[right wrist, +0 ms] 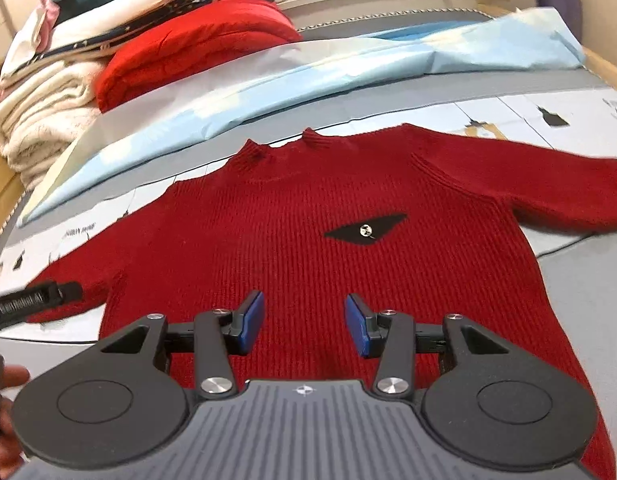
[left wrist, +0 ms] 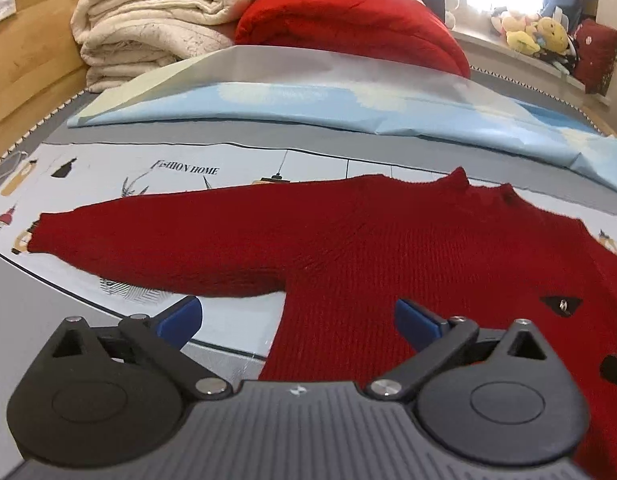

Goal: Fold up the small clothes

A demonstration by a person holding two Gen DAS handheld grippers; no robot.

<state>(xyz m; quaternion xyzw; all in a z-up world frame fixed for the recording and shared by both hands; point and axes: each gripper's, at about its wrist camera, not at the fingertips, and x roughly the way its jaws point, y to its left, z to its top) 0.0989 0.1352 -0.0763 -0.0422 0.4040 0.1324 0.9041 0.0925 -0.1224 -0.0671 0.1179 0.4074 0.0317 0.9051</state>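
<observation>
Both grippers hover with fingers apart and empty: the left gripper (left wrist: 296,316) wide, the right gripper (right wrist: 304,320) narrower. One red sweater (right wrist: 308,248) lies flat on the bed (left wrist: 236,160). Only the right view shows both sleeves. Farther back: one blue sheet (left wrist: 308,108), one red pillow (left wrist: 348,24), folded blankets (left wrist: 148,28).

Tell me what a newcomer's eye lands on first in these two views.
The dark red knit sweater dominates, spread flat on the printed sheet with both sleeves out and a black patch on its chest. Behind it lie a pale blue sheet, then a bright red folded blanket beside a stack of cream blankets. Both grippers, left and right, hover over the sweater's lower part with blue-padded jaws open and nothing between them.
</observation>
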